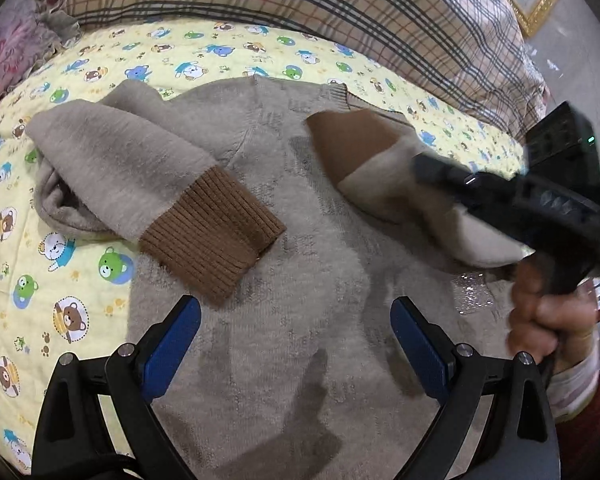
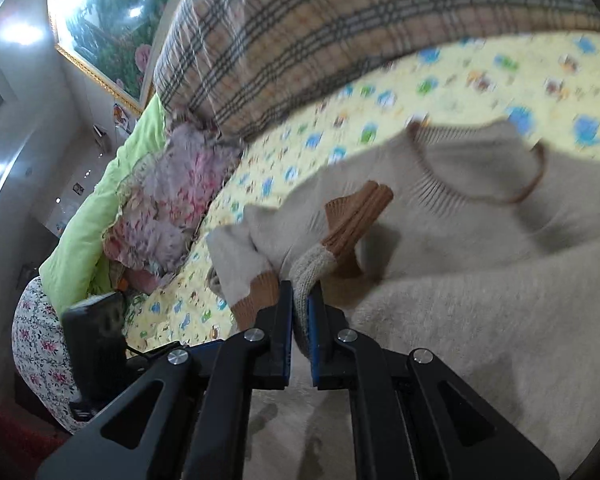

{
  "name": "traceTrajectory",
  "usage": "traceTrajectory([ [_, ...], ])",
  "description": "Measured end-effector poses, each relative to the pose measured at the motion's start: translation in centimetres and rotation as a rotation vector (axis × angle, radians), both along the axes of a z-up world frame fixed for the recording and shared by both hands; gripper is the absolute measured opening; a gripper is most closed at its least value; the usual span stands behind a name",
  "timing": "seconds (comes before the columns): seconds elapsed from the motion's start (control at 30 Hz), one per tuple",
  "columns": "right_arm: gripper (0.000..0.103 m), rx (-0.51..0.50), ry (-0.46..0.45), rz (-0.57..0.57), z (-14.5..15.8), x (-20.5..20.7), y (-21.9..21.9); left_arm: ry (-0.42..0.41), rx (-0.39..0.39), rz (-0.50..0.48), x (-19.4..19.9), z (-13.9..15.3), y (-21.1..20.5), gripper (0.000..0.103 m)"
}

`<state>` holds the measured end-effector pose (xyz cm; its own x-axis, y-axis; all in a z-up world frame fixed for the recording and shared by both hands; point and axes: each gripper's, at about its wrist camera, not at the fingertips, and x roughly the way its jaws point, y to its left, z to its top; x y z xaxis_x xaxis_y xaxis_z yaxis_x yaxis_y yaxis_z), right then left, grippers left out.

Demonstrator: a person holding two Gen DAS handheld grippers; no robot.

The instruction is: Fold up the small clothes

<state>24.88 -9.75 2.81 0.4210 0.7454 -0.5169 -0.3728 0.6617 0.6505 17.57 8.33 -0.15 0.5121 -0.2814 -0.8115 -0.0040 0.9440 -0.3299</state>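
A small beige sweater (image 1: 284, 240) with brown ribbed cuffs lies flat on a yellow cartoon-print quilt (image 1: 60, 264). Its left sleeve (image 1: 140, 176) is folded across the body, brown cuff (image 1: 216, 236) on top. My left gripper (image 1: 296, 320) is open and empty, hovering over the sweater's lower body. My right gripper (image 2: 300, 292) is shut on the right sleeve (image 2: 312, 268) near its brown cuff (image 2: 356, 216) and holds it lifted over the body; it also shows in the left wrist view (image 1: 428, 172). The neckline (image 2: 480, 168) lies beyond.
A plaid pillow (image 1: 340, 8) lies along the far edge of the quilt. Pink floral bedding (image 2: 168, 200) and a green blanket (image 2: 100, 200) are bunched at the side. A framed picture (image 2: 108, 20) hangs on the wall.
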Motion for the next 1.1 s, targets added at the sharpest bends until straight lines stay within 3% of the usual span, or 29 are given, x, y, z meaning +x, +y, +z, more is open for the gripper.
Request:
traceTrajectory([
  [0.17, 0.016, 0.01, 0.066, 0.026, -1.4, -0.3, 1.1, 0.004, -0.024, -0.029, 0.3, 0.1, -0.8, 0.096],
  [0.23, 0.022, 0.04, 0.043, 0.012, -0.8, -0.8, 0.3, 0.007, -0.041, -0.044, 0.8, 0.1, -1.6, 0.096],
  [0.3, 0.043, 0.082, 0.012, -0.012, 0.0, -1.6, -1.3, 0.021, -0.066, -0.063, 1.5, -0.2, -2.5, 0.096],
  [0.37, 0.053, 0.13, -0.038, -0.065, 1.3, -3.2, -3.7, 0.05, -0.082, -0.079, 2.4, -1.0, -3.6, 0.096],
  [0.53, 0.054, 0.172, -0.086, -0.234, 2.3, -6.9, -10.2, 0.11, -0.16, -0.053, 5.3, -2.7, -4.4, 0.096],
  [0.7, 0.054, 0.183, -0.08, -0.405, 1.4, -10.4, -16.2, 0.12, -0.341, 0.047, 7.6, -3.1, -2.3, 0.096],
  [0.77, 0.054, 0.199, -0.073, -0.463, 0.9, -11.6, -18.0, 0.119, -0.355, 0.074, 8.5, -3.4, -1.9, 0.095],
  [0.8, 0.054, 0.202, -0.072, -0.489, 0.7, -12.1, -18.8, 0.124, -0.345, 0.078, 9.1, -3.7, -2.0, 0.088],
  [0.87, 0.054, 0.218, -0.064, -0.528, 0.4, -12.6, -19.8, 0.127, -0.288, 0.073, 10.2, -4.2, -2.6, 0.038],
  [0.9, 0.054, 0.232, -0.06, -0.539, 0.2, -12.7, -20.2, 0.128, -0.259, 0.061, 10.5, -4.0, -2.9, 0.006],
  [0.93, 0.054, 0.236, -0.061, -0.545, 0.3, -12.8, -20.4, 0.117, -0.252, 0.056, 10.5, -3.6, -3.0, 0.008],
  [1.0, 0.054, 0.222, -0.076, -0.557, 0.7, -13.0, -20.6, 0.017, -0.227, 0.054, 9.2, -1.4, -2.6, 0.007],
  [1.1, 0.054, 0.169, -0.097, -0.596, 1.2, -13.1, -21.4, -0.202, -0.2, 0.079, 5.1, 2.5, -1.4, 0.007],
])
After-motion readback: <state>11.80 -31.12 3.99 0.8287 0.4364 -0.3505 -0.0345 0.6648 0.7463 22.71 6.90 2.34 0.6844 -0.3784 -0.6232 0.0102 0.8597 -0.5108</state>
